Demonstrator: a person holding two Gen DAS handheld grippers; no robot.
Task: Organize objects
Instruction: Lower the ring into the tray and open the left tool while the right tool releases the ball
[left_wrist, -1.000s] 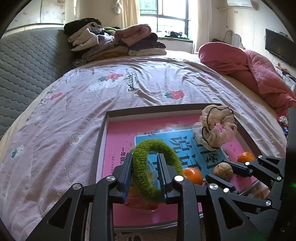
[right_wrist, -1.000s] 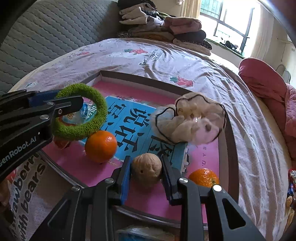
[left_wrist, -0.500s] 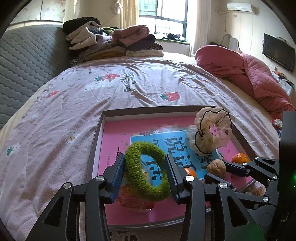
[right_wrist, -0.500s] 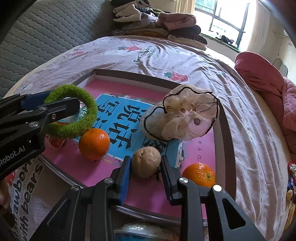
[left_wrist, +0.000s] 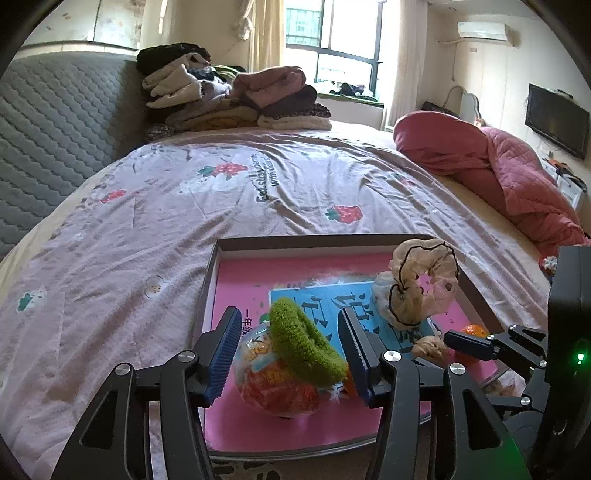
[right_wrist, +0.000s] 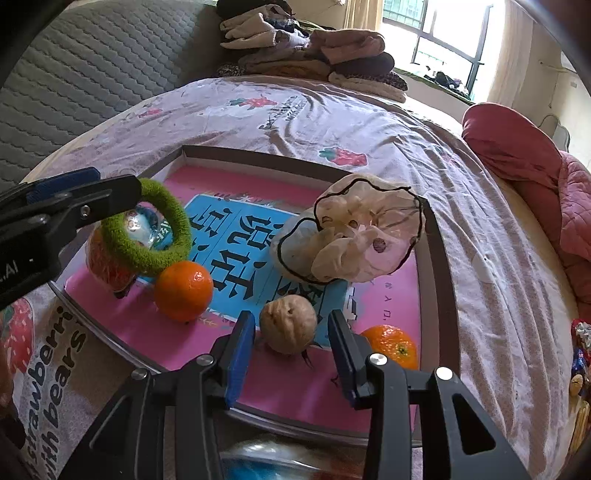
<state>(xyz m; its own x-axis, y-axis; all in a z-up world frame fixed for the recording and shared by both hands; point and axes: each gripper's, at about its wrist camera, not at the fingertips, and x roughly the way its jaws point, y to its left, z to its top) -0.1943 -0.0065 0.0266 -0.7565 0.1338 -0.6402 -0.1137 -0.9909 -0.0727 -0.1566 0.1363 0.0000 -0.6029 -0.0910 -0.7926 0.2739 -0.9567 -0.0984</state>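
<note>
A shallow tray (left_wrist: 210, 284) (right_wrist: 437, 251) with a pink and blue book as its floor lies on the bed. My left gripper (left_wrist: 288, 350) is open; a green fuzzy hair ring (left_wrist: 301, 345) (right_wrist: 147, 236) rests between its jaws on a wrapped snack ball (left_wrist: 273, 384), leaning on an orange (right_wrist: 183, 290). My right gripper (right_wrist: 290, 354) is open around a walnut (right_wrist: 288, 325) that sits on the tray. A beige scrunchie (left_wrist: 421, 288) (right_wrist: 354, 236) and a second orange (right_wrist: 391, 345) also lie in the tray.
The pink strawberry-print sheet (left_wrist: 147, 229) spreads left and beyond the tray. Folded clothes (left_wrist: 229, 96) are piled at the far headboard. A red quilt (left_wrist: 491, 173) lies at the right. A wrapped blue packet (right_wrist: 266, 461) sits below my right gripper.
Both grippers opened. The left let go of the green ring, which tipped onto the snack ball. The right let go of the walnut, which now rests on the tray.
</note>
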